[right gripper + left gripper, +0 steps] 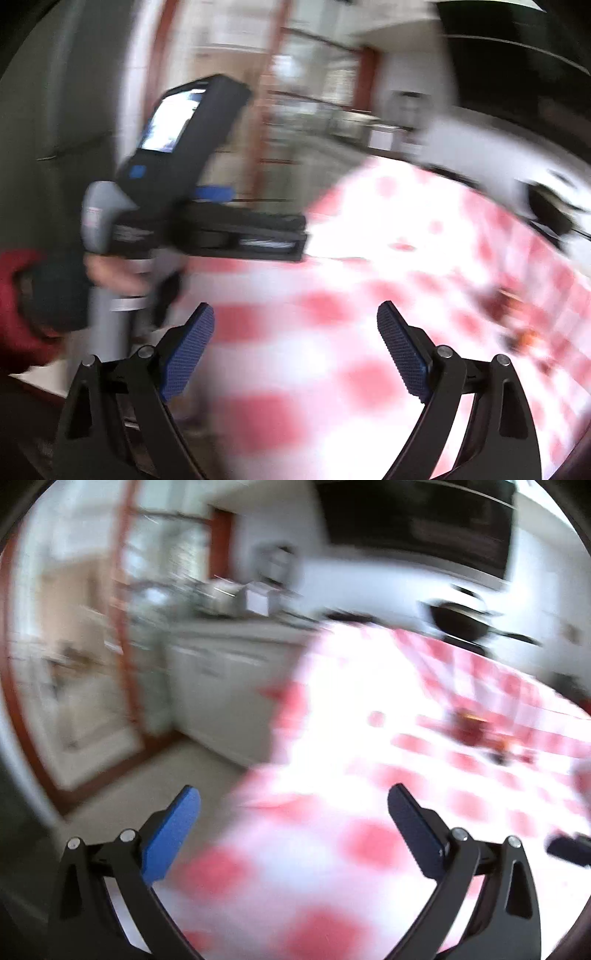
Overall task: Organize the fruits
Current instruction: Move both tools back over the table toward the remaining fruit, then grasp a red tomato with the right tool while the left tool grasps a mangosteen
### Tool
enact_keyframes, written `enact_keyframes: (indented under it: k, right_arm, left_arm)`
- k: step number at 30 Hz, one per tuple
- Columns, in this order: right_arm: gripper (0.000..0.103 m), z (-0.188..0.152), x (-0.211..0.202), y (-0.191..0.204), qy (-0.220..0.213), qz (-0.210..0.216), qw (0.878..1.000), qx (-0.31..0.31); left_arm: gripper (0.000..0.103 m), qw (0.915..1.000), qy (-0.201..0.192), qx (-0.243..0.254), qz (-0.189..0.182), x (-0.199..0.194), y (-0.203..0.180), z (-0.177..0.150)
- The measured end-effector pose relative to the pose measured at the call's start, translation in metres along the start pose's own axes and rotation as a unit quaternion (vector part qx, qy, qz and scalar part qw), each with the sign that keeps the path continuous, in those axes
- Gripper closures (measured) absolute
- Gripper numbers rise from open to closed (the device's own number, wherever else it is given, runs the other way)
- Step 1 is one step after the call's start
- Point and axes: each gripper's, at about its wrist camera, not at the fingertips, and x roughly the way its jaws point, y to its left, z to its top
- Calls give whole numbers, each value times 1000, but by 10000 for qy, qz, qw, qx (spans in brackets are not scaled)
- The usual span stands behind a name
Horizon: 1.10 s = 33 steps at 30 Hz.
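Both views are badly blurred. A table in a red-and-white checked cloth [369,812] fills the lower right. On it, far right, lies a dark red and orange smear [472,727] that may be fruit; the right wrist view shows it too [513,314]. My left gripper [293,794] is open over the cloth's near edge, nothing between its blue pads. My right gripper [296,310] is open too, with only cloth [332,369] behind it. The left tool's black body [207,229] shows in the right wrist view, held by a hand [110,273] in a red sleeve.
White kitchen cabinets and a cluttered counter [229,664] stand behind the table's left end. A black pan [461,620] sits beyond the table under a dark hood [417,517]. A red-brown door frame [125,627] and pale floor [147,775] are at left.
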Motion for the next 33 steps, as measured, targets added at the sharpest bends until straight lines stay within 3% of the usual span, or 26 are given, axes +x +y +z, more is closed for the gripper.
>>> enact_keyframes:
  k: [1, 3, 6, 9, 12, 15, 17, 24, 30, 33]
  right_arm:
    - [16, -10, -1, -31, 136, -512, 9985, 166]
    - [16, -27, 0, -79, 435, -1108, 9912, 576]
    - [16, -56, -8, -149, 672, -1566, 9757, 1378]
    - [16, -97, -9, -215, 893, -1942, 9512, 2223]
    - [16, -133, -7, -280, 1064, -2219, 9204, 3036]
    - [16, -154, -7, -319, 1076, -2270, 9019, 3514]
    - [16, -163, 5, -354, 1057, -2191, 8843, 3986]
    - [16, -149, 72, -416, 1557, -2353, 8739, 3959]
    - [21, -142, 111, -450, 1952, -2530, 8635, 3902]
    - [37, -137, 122, -448, 2068, -2551, 8748, 3561]
  left_arm:
    - [1, 9995, 177, -17, -261, 14, -22, 3]
    - [1, 9957, 555, -13, -738, 50, -69, 7]
    - [1, 9864, 1127, -6, -1193, 100, -138, 2]
    - [1, 9767, 1429, -213, -1590, 140, -183, -2]
    - [1, 9710, 1490, -488, -1806, 167, -215, -3]
    - [1, 9710, 1206, -571, -1986, 166, -219, 1]
    - [1, 9677, 1245, -702, -2076, 167, -215, 1]
    - [2, 9538, 1382, -1067, -2445, 167, -198, 2]
    - [2, 9513, 1414, -1084, -2516, 168, -197, 2]
    - [2, 9543, 1367, -890, -2504, 165, -203, 1]
